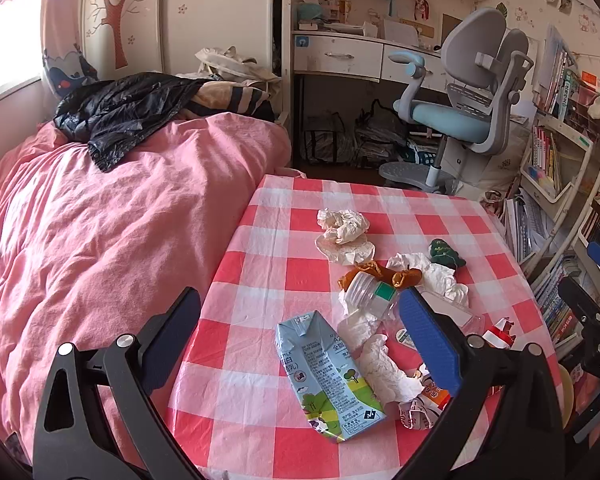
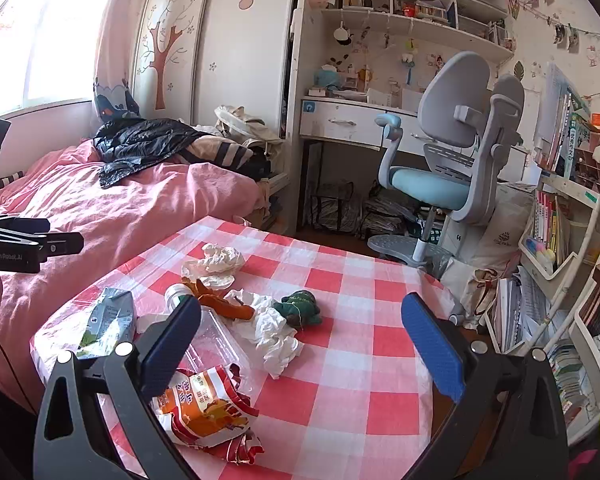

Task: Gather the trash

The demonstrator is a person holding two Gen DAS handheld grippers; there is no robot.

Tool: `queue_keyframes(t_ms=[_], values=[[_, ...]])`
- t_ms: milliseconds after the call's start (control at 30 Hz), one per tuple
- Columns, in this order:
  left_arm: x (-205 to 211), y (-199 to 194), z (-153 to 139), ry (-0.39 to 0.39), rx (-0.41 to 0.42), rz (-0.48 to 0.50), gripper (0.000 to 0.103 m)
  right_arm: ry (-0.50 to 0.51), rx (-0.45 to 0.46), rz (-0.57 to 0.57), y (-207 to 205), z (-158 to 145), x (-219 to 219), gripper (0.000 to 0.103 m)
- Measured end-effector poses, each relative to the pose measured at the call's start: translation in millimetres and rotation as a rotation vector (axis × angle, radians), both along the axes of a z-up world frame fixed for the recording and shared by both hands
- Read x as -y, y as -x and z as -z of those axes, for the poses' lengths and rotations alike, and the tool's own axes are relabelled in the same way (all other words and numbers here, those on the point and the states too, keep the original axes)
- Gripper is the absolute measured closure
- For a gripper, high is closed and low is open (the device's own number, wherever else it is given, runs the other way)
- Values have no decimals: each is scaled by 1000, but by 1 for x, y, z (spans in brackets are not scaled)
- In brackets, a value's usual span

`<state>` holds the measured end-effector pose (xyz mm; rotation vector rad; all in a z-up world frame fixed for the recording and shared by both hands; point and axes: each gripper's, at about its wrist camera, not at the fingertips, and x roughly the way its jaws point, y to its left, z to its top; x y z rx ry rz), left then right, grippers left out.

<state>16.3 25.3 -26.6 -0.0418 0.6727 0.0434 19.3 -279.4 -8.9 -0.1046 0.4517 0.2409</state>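
Trash lies scattered on a table with a red-and-white checked cloth (image 1: 260, 272). A flattened blue milk carton (image 1: 328, 372) lies between the fingers of my left gripper (image 1: 300, 340), which is open and holds nothing. Beyond it are a clear plastic bottle (image 1: 372, 292), crumpled tissues (image 1: 342, 224), an orange wrapper (image 1: 380, 274) and a green wrapper (image 1: 446, 254). My right gripper (image 2: 302, 344) is open and hangs above the cloth. A torn red-and-orange snack bag (image 2: 208, 408) lies by its left finger, next to the bottle (image 2: 212, 340) and a white tissue (image 2: 276, 336).
A bed with a pink cover (image 1: 100, 240) and a black jacket (image 1: 124, 112) borders the table's left side. A grey-and-blue desk chair (image 2: 440, 176) and a desk stand behind the table. A bookshelf (image 2: 548, 232) and stacked books crowd the right.
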Motion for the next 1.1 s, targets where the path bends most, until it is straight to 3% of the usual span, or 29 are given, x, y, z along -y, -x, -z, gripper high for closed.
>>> queue_keyframes(t_ms=[733, 1100], values=[[-1, 0, 2, -2, -2, 0, 7, 1, -3, -2, 0, 1, 0, 6], [0, 4, 17, -4, -11, -2, 7, 1, -3, -2, 0, 1, -1, 6]])
